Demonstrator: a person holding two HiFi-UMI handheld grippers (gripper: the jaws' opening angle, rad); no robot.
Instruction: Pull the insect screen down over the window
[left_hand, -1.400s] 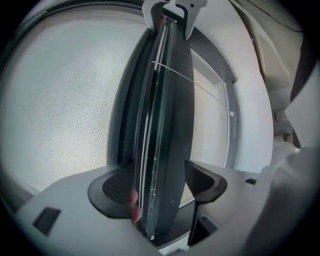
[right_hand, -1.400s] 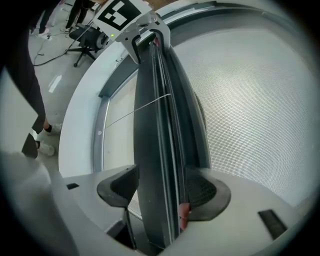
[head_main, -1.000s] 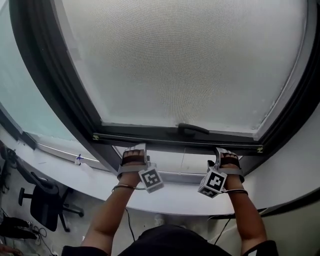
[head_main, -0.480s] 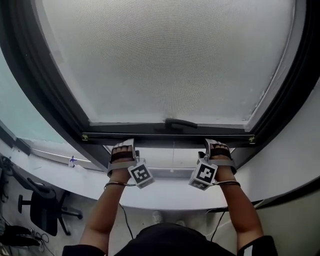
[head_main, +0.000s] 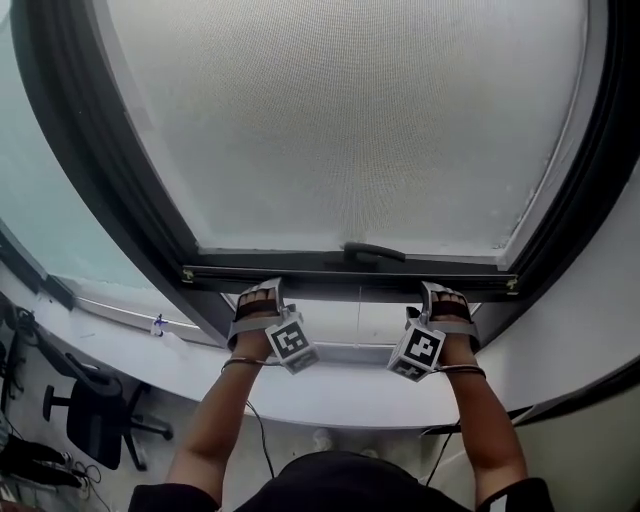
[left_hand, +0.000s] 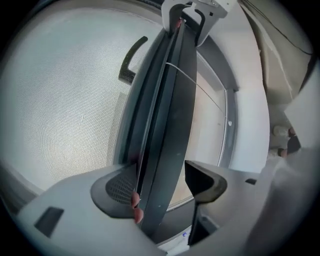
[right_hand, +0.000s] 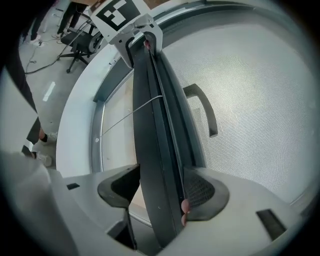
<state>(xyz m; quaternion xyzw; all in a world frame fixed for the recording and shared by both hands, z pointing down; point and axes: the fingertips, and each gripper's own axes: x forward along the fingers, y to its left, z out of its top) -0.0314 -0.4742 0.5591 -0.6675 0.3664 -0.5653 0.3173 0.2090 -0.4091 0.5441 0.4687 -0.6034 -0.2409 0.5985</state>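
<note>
The insect screen (head_main: 350, 120) is grey mesh covering most of the window. Its dark bottom bar (head_main: 350, 272) lies level, a short way above the white sill (head_main: 330, 385), and carries a small handle (head_main: 375, 252). My left gripper (head_main: 260, 296) is shut on the bar left of the handle. My right gripper (head_main: 440, 298) is shut on it to the right. In the left gripper view the bar (left_hand: 167, 125) runs between the jaws of the left gripper (left_hand: 160, 185). The right gripper view shows the bar (right_hand: 155, 150) pinched in the right gripper (right_hand: 160, 190).
A dark window frame (head_main: 90, 180) surrounds the screen, with a fixed glass pane (head_main: 40, 210) to the left. A thin cord (head_main: 360, 310) hangs in the open gap under the bar. An office chair (head_main: 95, 420) and cables stand on the floor far below at the left.
Both grippers have stayed clamped on the bottom bar. The head view has shifted a little, and the bar shows no clear travel relative to the sill.
</note>
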